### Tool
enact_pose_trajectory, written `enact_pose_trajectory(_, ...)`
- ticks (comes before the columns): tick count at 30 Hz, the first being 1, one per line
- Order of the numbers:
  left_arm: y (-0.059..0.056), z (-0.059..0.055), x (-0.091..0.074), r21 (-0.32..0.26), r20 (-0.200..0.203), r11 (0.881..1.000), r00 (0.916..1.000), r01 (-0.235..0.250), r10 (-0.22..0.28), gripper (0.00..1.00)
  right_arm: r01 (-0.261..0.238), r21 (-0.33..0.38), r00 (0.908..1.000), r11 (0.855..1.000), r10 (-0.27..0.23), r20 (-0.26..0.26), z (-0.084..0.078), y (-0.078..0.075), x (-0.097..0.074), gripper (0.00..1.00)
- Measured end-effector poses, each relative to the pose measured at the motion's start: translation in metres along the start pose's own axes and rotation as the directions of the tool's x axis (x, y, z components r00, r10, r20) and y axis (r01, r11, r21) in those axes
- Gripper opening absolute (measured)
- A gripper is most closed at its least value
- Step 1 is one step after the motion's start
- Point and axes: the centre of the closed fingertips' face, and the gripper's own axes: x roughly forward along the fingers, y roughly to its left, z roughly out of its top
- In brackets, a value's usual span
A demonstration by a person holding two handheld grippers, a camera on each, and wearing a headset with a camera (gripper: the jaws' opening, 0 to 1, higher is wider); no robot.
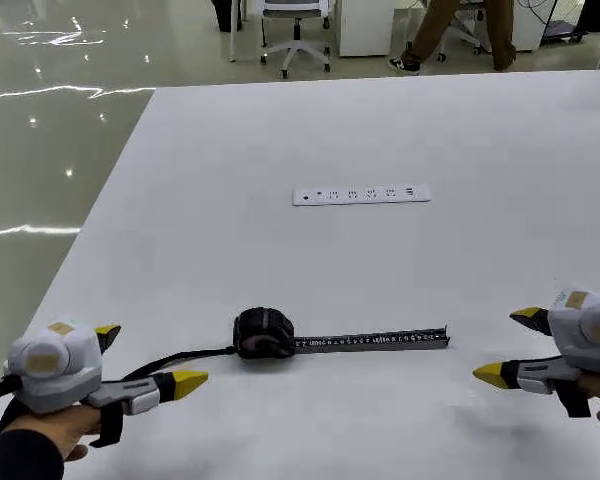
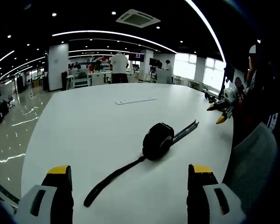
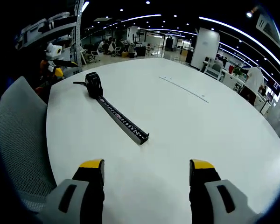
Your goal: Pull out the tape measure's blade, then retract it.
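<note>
In the head view, nearest us, the left gripper (image 1: 150,356) hangs over the near left corner of the white table (image 1: 400,130), its yellow-tipped jaws spread wide and holding nothing. The right gripper (image 1: 510,345), at the near right, is just as wide apart and empty. Between them lies the tape measure (image 1: 264,333), its black case resting on the table. Its blade (image 1: 375,340) lies flat, drawn out to the right, and its black strap (image 1: 180,358) trails left towards the left gripper. Farther off lies a white power strip (image 1: 361,194).

In the left gripper view, we see the left gripper (image 2: 130,170) with its jaws parted at the bottom and the strap (image 2: 112,179) running between them up to the tape measure (image 2: 157,140). The blade (image 2: 185,130) points away towards the right gripper (image 2: 219,109).

In the right gripper view, the right gripper (image 3: 147,164) has its jaws released. The blade (image 3: 123,121) ends just beyond them, apart from both, and the tape measure (image 3: 94,84) sits farther off near the left gripper (image 3: 53,58).
</note>
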Motion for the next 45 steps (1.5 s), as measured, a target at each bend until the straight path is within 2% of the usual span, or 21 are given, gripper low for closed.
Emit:
enact_pose_trajectory(1,-0.004,-0.003,-0.007,-0.006,0.001,1.0,1.0,0.005,-0.005,1.0,0.035,0.032,0.999,0.999,-0.036,0.026,0.001,0.002,-0.009,0.74)
enact_pose_trajectory(3,-0.007,-0.007,-0.017,-0.029,0.032,1.0,0.9995,-0.007,0.008,1.0,0.055,0.059,0.9961,0.997,-0.059,0.066,0.001,0.012,-0.022,0.81)
enact_pose_trajectory(5,-0.012,-0.013,-0.022,-0.039,0.024,0.999,0.9997,0.001,-0.001,1.0,0.077,0.075,0.9936,0.994,-0.083,0.077,-0.005,0.018,-0.032,0.9)
enact_pose_trajectory(6,-0.015,-0.018,-0.029,-0.026,0.023,1.0,0.9997,-0.009,0.009,1.0,0.089,0.106,0.9896,0.99,-0.1,0.103,-0.007,0.023,-0.04,0.92)
enact_pose_trajectory(9,-0.019,-0.023,-0.04,-0.012,0.022,1.0,0.9997,-0.003,0.004,1.0,0.104,0.145,0.9827,0.984,-0.124,0.137,-0.016,0.029,-0.057,0.99)
enact_pose_trajectory(12,-0.027,-0.027,-0.049,0.018,0.004,0.999,0.9988,0.048,-0.048,1.0,0.096,0.144,0.9867,0.985,-0.113,0.117,-0.029,0.036,-0.068,1.0)
enact_pose_trajectory(13,-0.026,-0.027,-0.053,0.06,-0.013,0.997,0.9986,0.051,-0.051,1.0,0.089,0.148,0.9888,0.985,-0.105,0.106,-0.034,0.038,-0.072,1.0)
enact_pose_trajectory(14,-0.025,-0.028,-0.055,0.074,-0.031,0.996,0.9986,0.045,-0.043,1.0,0.09,0.146,0.9895,0.985,-0.105,0.1,-0.037,0.038,-0.076,1.0)
enact_pose_trajectory(16,-0.023,-0.023,-0.06,0.05,-0.013,0.998,0.9988,0.048,-0.048,1.0,0.102,0.127,0.9904,0.987,-0.112,0.08,-0.045,0.036,-0.083,1.0)
enact_pose_trajectory(18,-0.014,-0.019,-0.061,0.036,0.016,0.999,0.9995,0.028,-0.029,1.0,0.102,0.129,0.9905,0.986,-0.112,0.079,-0.047,0.035,-0.088,1.0)
enact_pose_trajectory(21,-0.008,-0.02,-0.062,0.016,0.028,1.0,0.9994,0.02,-0.02,1.0,0.096,0.134,0.9907,0.986,-0.107,0.084,-0.045,0.036,-0.091,1.0)
enact_pose_trajectory(28,-0.008,-0.016,-0.062,0.027,0.031,0.999,0.9994,0.016,-0.017,1.0,0.086,0.112,0.9916,0.99,-0.096,0.087,-0.042,0.039,-0.094,1.0)
enact_pose_trajectory(35,-0.007,-0.012,-0.062,0.028,0.029,1.0,0.9995,0.015,-0.016,1.0,0.079,0.112,0.9923,0.991,-0.089,0.086,-0.046,0.042,-0.093,1.0)
enact_pose_trajectory(39,-0.005,-0.014,-0.059,0.012,0.022,1.0,0.9998,0.0,0.0,1.0,0.078,0.129,0.9917,0.989,-0.09,0.092,-0.047,0.044,-0.093,1.0)
enact_pose_trajectory(40,-0.003,-0.017,-0.058,0.008,0.01,1.0,0.9999,-0.013,0.013,0.99,0.07,0.142,0.9923,0.987,-0.084,0.091,-0.049,0.045,-0.092,1.0)
enact_pose_trajectory(41,-0.001,-0.024,-0.057,0.008,-0.024,1.0,0.9995,-0.023,0.023,0.98,0.063,0.154,0.993,0.986,-0.077,0.089,-0.051,0.047,-0.091,1.0)
enact_pose_trajectory(45,-0.008,-0.025,-0.054,0.023,-0.033,1.0,0.9995,0.0,0.0,0.98,0.059,0.155,0.995,0.986,-0.071,0.07,-0.057,0.054,-0.087,1.0)
